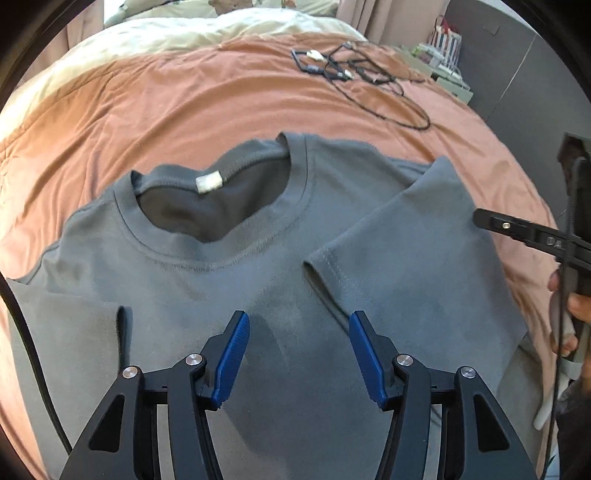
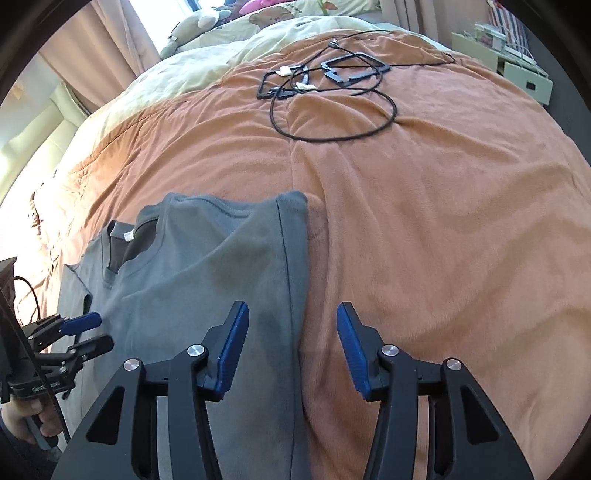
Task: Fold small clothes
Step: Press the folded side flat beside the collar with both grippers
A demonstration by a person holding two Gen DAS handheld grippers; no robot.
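A grey T-shirt (image 1: pixel 229 280) lies face up on the orange blanket (image 1: pixel 184 103), its collar and white label (image 1: pixel 208 182) on the far side. One sleeve (image 1: pixel 406 251) is folded in over the chest, and the other side (image 1: pixel 74 332) also lies folded inward. My left gripper (image 1: pixel 297 321) hovers open just above the chest with only flat cloth below its blue pads. My right gripper (image 2: pixel 291 310) stands open over the shirt's straight folded side edge (image 2: pixel 295 266), one finger above cloth and one above blanket. The left gripper (image 2: pixel 83 332) also shows at the left of the right wrist view.
Black cables and frame-like pieces (image 2: pixel 325 85) lie on the far part of the blanket. A cream duvet and soft toys (image 2: pixel 207 26) sit beyond it. A bedside cabinet (image 2: pixel 517 70) stands at the far right. A hand (image 1: pixel 576 306) holds the right tool's handle.
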